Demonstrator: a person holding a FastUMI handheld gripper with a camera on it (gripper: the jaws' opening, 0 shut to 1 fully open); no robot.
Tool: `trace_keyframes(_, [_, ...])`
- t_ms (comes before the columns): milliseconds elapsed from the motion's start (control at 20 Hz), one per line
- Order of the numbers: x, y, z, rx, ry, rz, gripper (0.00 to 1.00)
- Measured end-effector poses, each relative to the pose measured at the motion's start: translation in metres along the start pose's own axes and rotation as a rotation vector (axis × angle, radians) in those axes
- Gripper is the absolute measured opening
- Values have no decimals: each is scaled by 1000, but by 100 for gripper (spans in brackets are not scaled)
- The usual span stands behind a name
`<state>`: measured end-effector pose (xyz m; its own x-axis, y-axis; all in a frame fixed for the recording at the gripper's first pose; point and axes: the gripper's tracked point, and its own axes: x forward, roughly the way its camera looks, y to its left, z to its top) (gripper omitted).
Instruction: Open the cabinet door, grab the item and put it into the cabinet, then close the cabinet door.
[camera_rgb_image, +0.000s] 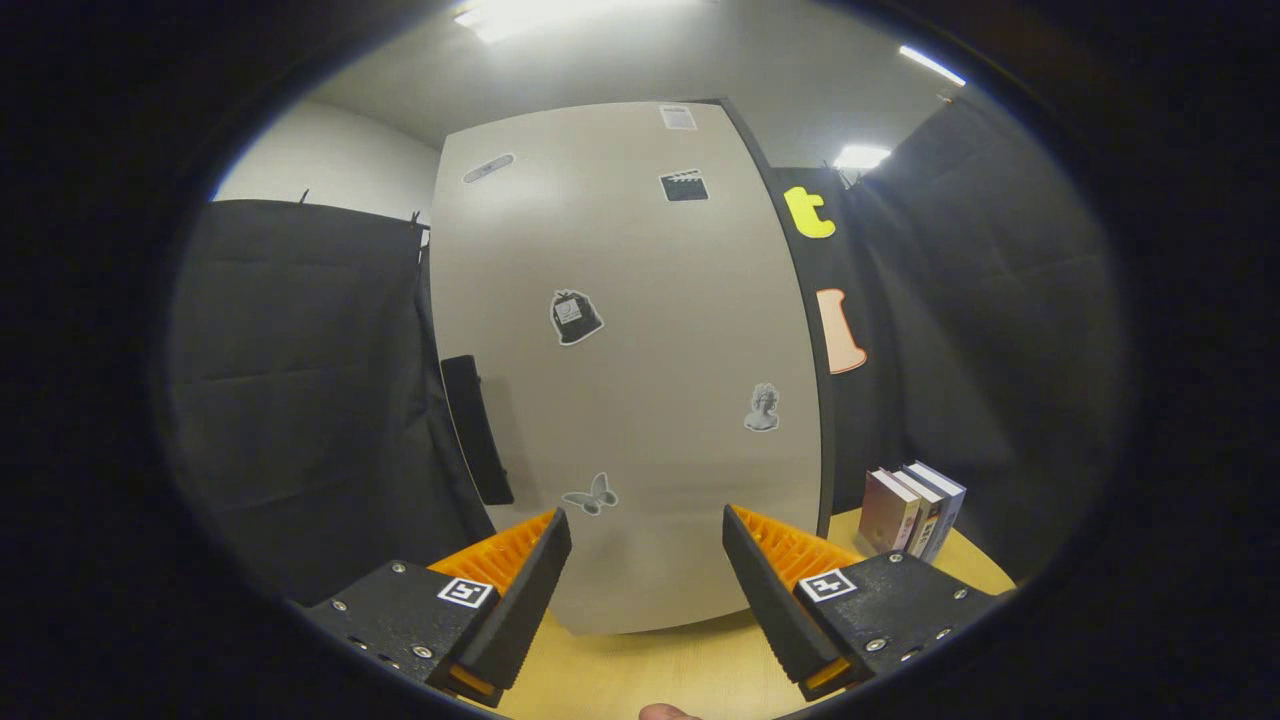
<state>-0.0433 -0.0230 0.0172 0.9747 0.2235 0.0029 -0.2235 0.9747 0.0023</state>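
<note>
Straight ahead of your hand-held gripper (647, 560) stands the cabinet door (625, 350), a tall pale grey panel, shut, facing you flat on. Your fingers (530, 590) are spread wide apart with nothing between them; you've got hold of nothing. Both fingers sit just short of the door's lower edge, not touching it as far as you can see. Door handle (476, 430) is a dark vertical bar on the door's left edge, up and left of your left finger, apart from it. Stickers (574, 316) are scattered over the door face: a butterfly one just above your left finger, a bust one above your right finger, more higher up. Right of the cabinet, on the tabletop (660, 670), stand the boxes (912, 510), three slim ones side by side, upright, leaning slightly, close to the black cloth wall; that's your item, beyond and right of your right finger, well clear of it. Tabletop is light wood, bare between your fingers. A fingertip (668, 712) pokes in at the near edge, below the gripper.
</note>
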Motion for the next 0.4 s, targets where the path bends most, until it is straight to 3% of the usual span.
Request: trace_keyframes(400, [-1, 3, 4, 1, -7, -19, 95])
